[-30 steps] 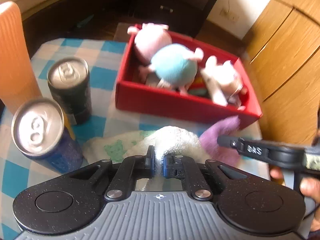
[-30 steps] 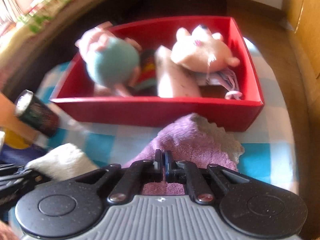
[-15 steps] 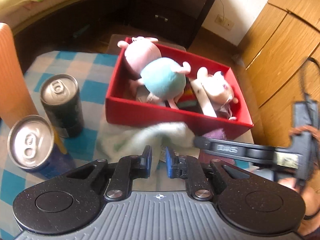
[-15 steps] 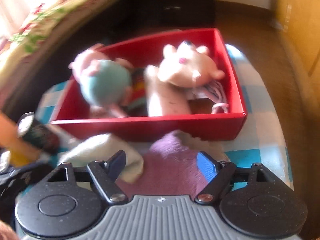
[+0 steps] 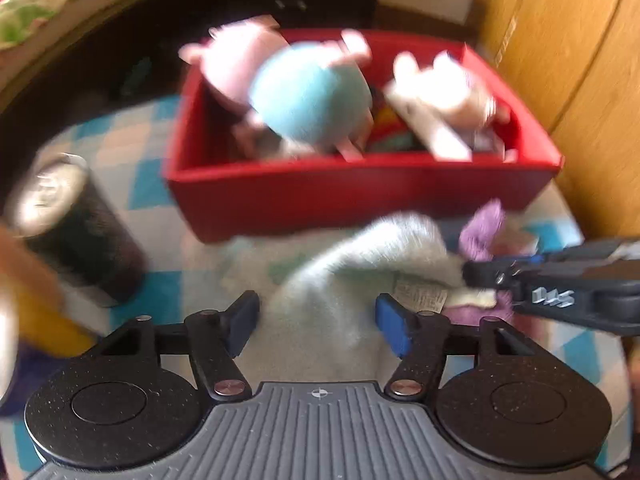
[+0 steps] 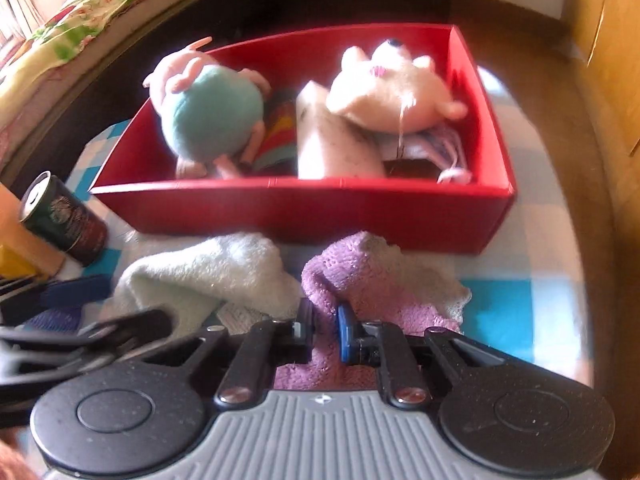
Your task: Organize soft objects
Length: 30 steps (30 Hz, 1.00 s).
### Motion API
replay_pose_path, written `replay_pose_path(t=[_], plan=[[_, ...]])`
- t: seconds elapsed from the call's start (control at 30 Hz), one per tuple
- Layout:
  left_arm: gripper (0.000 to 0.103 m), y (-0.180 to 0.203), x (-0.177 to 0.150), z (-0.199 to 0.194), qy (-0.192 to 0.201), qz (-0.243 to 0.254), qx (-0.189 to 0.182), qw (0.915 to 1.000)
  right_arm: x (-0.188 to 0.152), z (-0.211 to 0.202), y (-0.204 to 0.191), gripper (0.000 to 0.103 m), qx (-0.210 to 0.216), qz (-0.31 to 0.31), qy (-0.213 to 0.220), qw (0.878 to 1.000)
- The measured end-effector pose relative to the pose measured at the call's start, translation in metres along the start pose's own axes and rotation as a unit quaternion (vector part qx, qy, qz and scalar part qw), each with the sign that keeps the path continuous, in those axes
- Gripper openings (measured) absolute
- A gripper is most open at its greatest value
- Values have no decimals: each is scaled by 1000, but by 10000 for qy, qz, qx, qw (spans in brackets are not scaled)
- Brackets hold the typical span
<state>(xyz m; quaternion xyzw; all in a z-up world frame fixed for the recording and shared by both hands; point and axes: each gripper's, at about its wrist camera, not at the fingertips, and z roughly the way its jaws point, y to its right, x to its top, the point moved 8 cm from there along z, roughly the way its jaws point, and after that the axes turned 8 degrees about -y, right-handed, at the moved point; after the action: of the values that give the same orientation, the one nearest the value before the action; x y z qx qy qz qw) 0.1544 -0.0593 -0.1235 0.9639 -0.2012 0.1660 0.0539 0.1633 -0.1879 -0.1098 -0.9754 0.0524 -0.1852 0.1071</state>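
While both cloths sit on the worktop (image 6: 520,304) before the red box (image 6: 304,208), you're mid-grab.
Your right tongs (image 6: 325,330) pinch the purple cloth (image 6: 360,272); left tongs (image 5: 318,320) spread around the white towel (image 5: 360,264). Both look light and floppy, so grab a bunched fold.

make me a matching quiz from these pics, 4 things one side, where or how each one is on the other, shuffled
Things:
1. white towel
2. purple towel
3. teal plush
4. dark can

Places or states:
a. inside the red box
b. pinched by the right tongs
c. standing left of the box
d. between the open left tongs

Pairs: 1-d, 2-b, 3-a, 4-c
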Motion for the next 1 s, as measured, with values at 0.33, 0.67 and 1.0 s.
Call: replay_pose_path(t=[0.33,0.67,1.0], plan=[[11,-21,-8,-18,-2,-844,-364,9958,-19,-6,18,62,-106,-267,-243,9993],[11,-26,11,-80,694,-1460,-1285,9785,-28,-8,2,0,-950,-906,6,9913],[12,-7,24,-124,1053,-1450,-1799,9672,-8,-98,2,0,864,-160,656,9940]])
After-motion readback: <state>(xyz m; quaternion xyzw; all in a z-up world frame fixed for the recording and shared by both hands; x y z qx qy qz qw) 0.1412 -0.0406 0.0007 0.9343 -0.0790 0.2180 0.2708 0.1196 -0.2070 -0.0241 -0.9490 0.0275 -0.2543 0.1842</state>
